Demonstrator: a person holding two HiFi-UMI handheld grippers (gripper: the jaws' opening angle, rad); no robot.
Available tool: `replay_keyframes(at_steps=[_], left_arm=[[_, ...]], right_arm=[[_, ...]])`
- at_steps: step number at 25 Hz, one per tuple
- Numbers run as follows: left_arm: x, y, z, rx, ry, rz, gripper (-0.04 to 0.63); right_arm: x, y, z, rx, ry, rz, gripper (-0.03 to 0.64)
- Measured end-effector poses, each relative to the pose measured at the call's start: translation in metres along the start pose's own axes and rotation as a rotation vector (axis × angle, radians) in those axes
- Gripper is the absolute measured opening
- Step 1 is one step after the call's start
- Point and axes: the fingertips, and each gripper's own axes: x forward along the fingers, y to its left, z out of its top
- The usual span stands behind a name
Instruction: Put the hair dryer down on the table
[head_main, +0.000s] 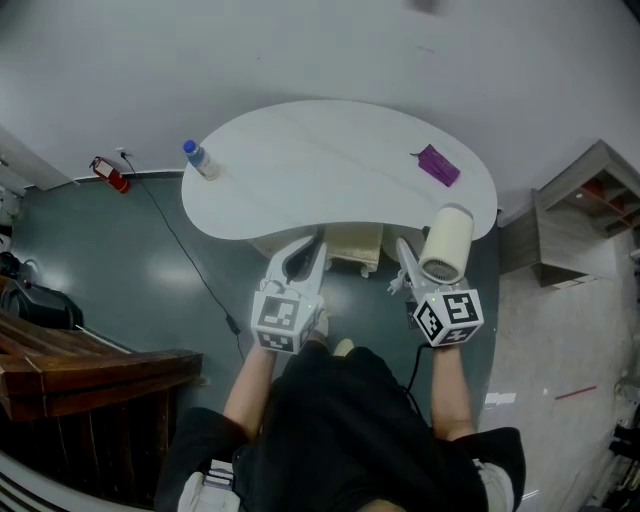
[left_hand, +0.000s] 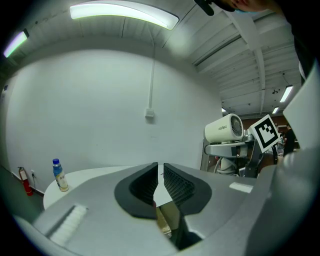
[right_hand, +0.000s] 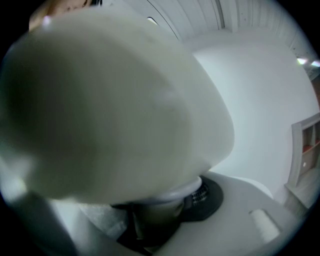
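From overhead, the head view is showing a white curved table (head_main: 300, 160) with a water bottle (head_main: 200, 160) standing near its left end and a purple object (head_main: 438, 165) lying near its right end. The right gripper (head_main: 418, 275) is grasping the cream hair dryer (head_main: 447, 245) and holding it upright at the table's near right edge, in the air and not resting on the top. The left gripper (head_main: 306, 255) is hanging beside it, near the table's inner curve.

Along the left gripper (left_hand: 160, 176), its own view is showing the 2 jaws clenched almost together, with only a thin slit and nothing between them. The bottle (left_hand: 60, 175) is standing on the table (left_hand: 95, 176) to the left, and the hair dryer (left_hand: 225, 129) is sitting high on the right.

Up close in the right gripper view, the hair dryer (right_hand: 110, 100) is filling most of the frame, and the right gripper (right_hand: 160, 217) is gripping its handle just below the body.
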Motion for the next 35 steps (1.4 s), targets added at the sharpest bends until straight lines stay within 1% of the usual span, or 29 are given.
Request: replay_keyframes(at_steps=[6,14,22,35], left_arm=[[0.043,0.027,0.006,-0.013,0.008,-0.024,0.04],[0.096,0.061,0.018,-0.01,0.016,-0.058,0.035],[0.129,0.1,0.023,-0.007,0.033,-0.087,0.035],[0.17,0.158,0.039,-0.002,0.008,-0.13,0.035]], right_arm=[[0.044,-0.016,0.004,0.005,0.008,-0.016,0.227],[0.097,-0.032,0.012,0.022,0.014,-0.031,0.228],[0.143,-0.036,0.012,0.042,0.028,-0.054,0.227],[0.215,-0.031,0.03,0.031,0.014,-0.072,0.227]])
